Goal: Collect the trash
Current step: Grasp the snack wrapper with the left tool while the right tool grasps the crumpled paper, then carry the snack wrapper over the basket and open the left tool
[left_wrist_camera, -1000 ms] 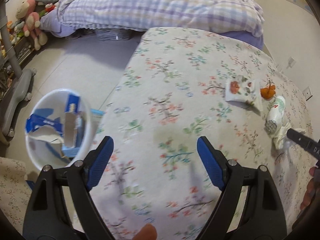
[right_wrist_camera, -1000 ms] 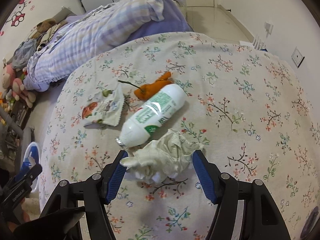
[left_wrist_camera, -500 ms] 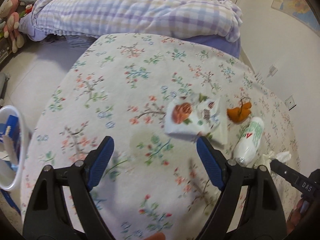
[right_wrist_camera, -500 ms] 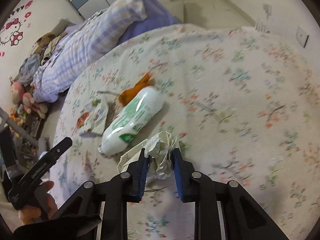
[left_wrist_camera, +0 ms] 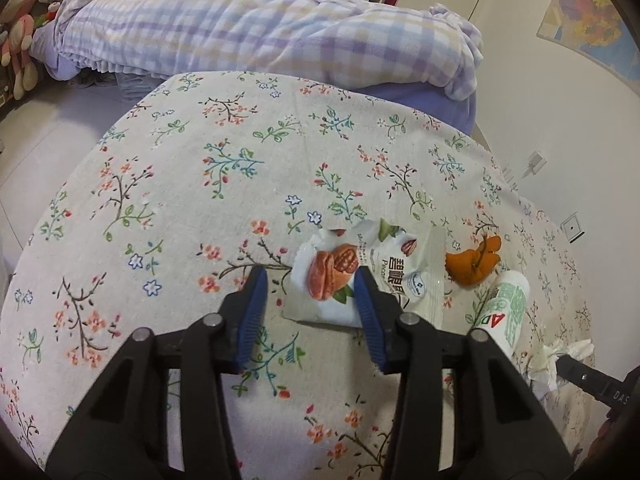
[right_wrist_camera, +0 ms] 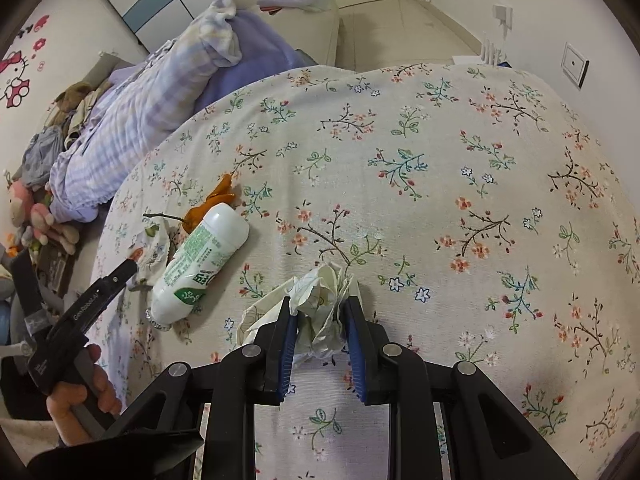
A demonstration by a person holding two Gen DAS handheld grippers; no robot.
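My right gripper [right_wrist_camera: 320, 312] is shut on a crumpled paper wad [right_wrist_camera: 320, 304] lying on the floral cloth. A white and green bottle [right_wrist_camera: 200, 264] lies to its left, next to an orange peel [right_wrist_camera: 212, 202] and a snack wrapper [right_wrist_camera: 154, 244]. My left gripper [left_wrist_camera: 308, 284] is open, low over the cloth. Its right finger overlaps the left part of the snack wrapper [left_wrist_camera: 360, 276]. The peel [left_wrist_camera: 472, 264], the bottle [left_wrist_camera: 504, 308] and the paper wad [left_wrist_camera: 556, 356] show to the right.
The floral-covered table [left_wrist_camera: 200, 200] stands against a bed with a checked purple blanket [left_wrist_camera: 240, 28]. Stuffed toys [right_wrist_camera: 32, 216] lie on the floor at the left. A wall with sockets [right_wrist_camera: 574, 64] is on the right.
My left gripper swung from the white bin to the snack wrapper and narrowed its opening around it. My right gripper closed on the paper wad.
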